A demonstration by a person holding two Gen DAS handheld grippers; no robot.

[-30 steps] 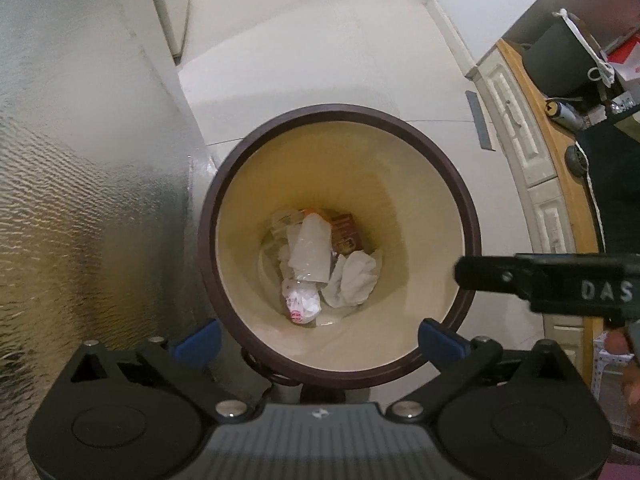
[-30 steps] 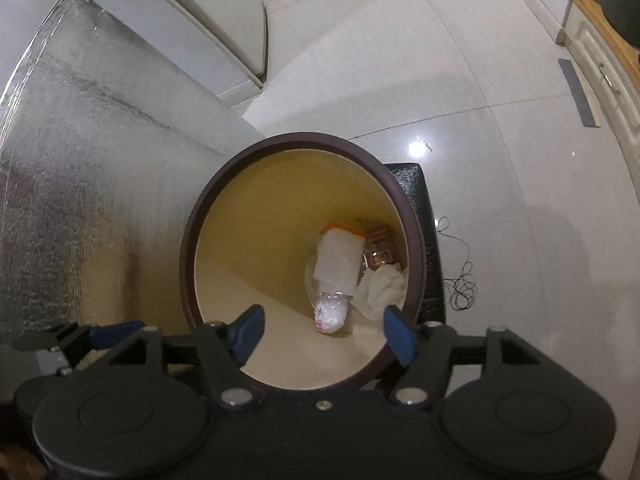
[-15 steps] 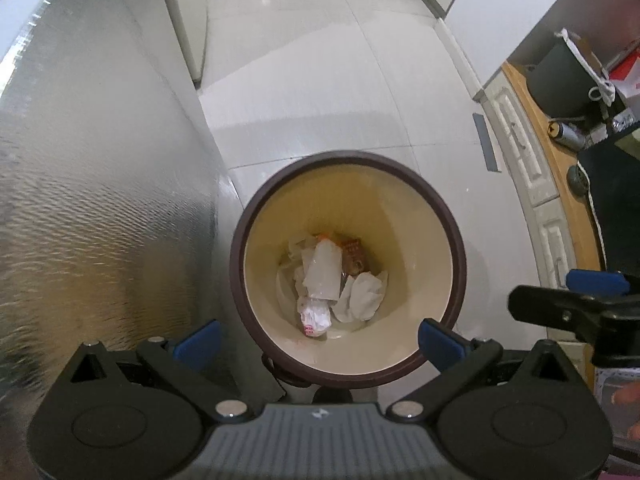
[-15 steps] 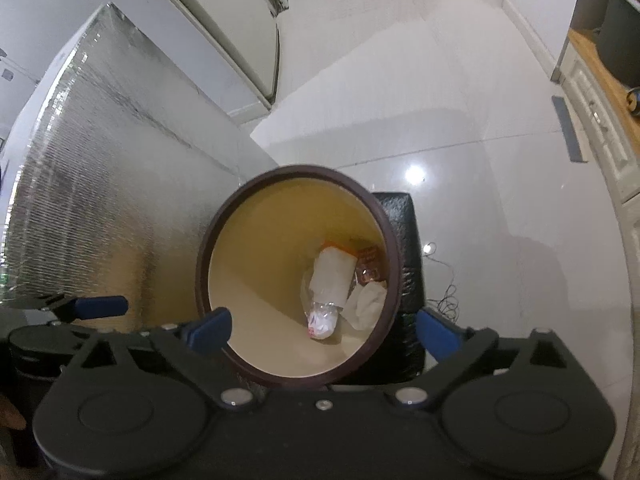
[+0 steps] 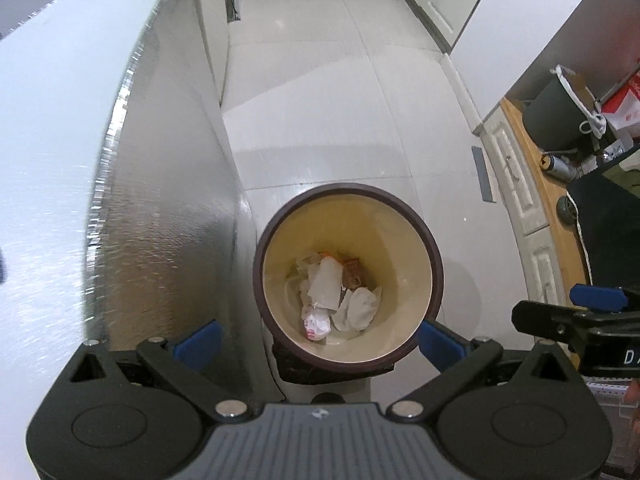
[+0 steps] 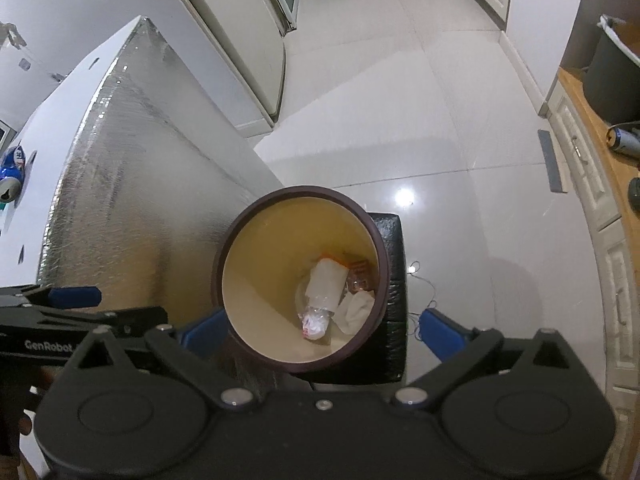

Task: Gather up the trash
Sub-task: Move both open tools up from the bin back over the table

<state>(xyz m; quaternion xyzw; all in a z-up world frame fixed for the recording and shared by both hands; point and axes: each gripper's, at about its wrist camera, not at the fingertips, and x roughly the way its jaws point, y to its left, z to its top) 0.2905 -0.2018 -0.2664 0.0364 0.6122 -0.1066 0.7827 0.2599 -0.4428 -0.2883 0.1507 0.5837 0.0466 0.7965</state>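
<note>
Below: bin (image 5: 432, 248) holds trash | both claws spread, empty | only right view shows can (image 6: 11, 174)

Can't read the label on the crumpled wrapper (image 5: 317, 323) at the bottom of the bin (image 5: 400, 354), way too small. Orange packet (image 6: 357, 273) mostly buried under the clear plastic bag (image 6: 326, 284). Blue can (image 6: 11, 174) cut off by the left edge. Red box (image 5: 624, 106) clipped at the right edge, print unreadable
</note>
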